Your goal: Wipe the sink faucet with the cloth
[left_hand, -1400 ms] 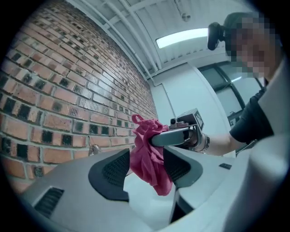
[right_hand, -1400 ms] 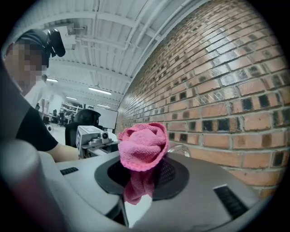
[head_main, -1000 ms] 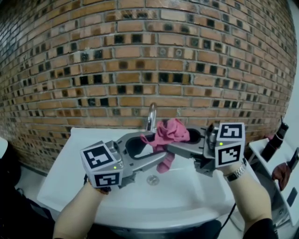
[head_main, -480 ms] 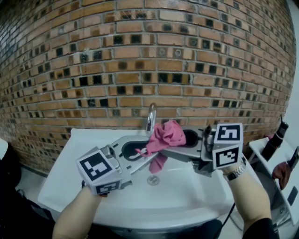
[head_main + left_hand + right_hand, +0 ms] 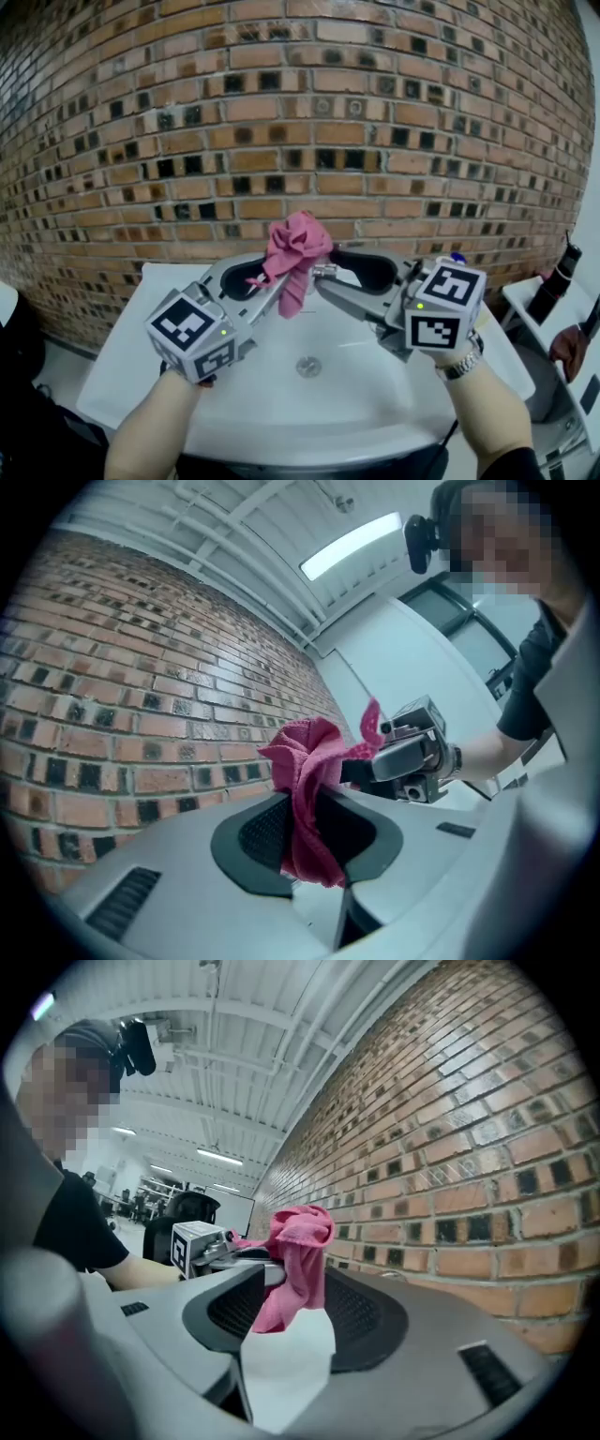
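The pink cloth [image 5: 294, 246] hangs bunched above the white sink [image 5: 141, 314], covering the faucet in the head view. My left gripper [image 5: 281, 277] is shut on the cloth [image 5: 305, 794]; its jaws have just been closing, and the fabric is pinched between its dark pads [image 5: 265, 832]. My right gripper [image 5: 325, 269] faces it from the right, its jaws having just been opening. They now stand wide, and the cloth [image 5: 295, 1255] hangs between them without the pads pressing on it. The left gripper's marker cube [image 5: 195, 1242] shows behind the cloth in the right gripper view.
A brick wall [image 5: 309, 122] rises directly behind the sink. The sink's drain [image 5: 308, 367] lies below the grippers. A dark bottle [image 5: 553, 279] and a white rack [image 5: 548, 323] stand at the right edge.
The cloth passed from the right gripper to the left: the left jaws shut on it and the right jaws opened. Both grippers and the cloth rose, now covering the faucet.
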`<state>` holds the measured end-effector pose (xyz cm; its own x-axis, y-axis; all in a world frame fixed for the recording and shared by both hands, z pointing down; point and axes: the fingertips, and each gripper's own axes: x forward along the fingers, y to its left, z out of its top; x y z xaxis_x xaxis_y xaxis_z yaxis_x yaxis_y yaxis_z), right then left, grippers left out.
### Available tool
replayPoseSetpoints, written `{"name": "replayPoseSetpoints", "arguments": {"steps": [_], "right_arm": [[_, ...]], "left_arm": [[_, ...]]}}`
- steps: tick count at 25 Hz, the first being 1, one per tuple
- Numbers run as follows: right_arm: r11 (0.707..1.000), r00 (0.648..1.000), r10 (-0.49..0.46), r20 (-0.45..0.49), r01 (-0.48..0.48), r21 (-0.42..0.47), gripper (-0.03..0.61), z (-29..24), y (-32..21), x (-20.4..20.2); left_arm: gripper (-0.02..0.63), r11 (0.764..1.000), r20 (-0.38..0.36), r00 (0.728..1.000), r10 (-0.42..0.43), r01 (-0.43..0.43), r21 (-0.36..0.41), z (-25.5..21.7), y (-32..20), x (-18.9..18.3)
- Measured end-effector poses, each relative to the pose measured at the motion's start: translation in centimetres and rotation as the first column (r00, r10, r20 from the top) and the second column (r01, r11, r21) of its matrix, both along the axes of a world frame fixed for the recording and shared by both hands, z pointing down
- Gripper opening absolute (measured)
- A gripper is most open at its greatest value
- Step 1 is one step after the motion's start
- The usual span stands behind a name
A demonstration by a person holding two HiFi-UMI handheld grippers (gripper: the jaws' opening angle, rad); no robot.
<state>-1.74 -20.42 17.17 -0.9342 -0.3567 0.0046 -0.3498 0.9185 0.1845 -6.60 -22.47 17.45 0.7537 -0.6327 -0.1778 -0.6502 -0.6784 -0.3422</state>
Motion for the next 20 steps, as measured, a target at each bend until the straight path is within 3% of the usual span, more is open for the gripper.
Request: {"name": "replayPoseSetpoints", "arguments": {"steps": [5,10,20], "right_arm": [[0.988,0.990,0.135,0.044,-0.138,0.072,0.207,0.4,-1.2,0.1],[0.941,0.940,0.308,0.147,-0.324,0.100,0.096,0.7,-3.3,1.1],[0.918,0.902,0.373,0.218,-0.393,0.054,0.075,2.1,-5.8,2.1]], "left_arm": [[0.083,0.992,0.019,0.992,-0.122,0.122,0.014,-0.2,-3.1,-1.1],[0.083,0.980,0.038,0.979,-0.201,0.201,0.000,0.4,-6.3,-1.5],[0.083,0.978,0.050,0.977,-0.205,0.207,-0.028,0.6,-10.2,-1.0]]}}
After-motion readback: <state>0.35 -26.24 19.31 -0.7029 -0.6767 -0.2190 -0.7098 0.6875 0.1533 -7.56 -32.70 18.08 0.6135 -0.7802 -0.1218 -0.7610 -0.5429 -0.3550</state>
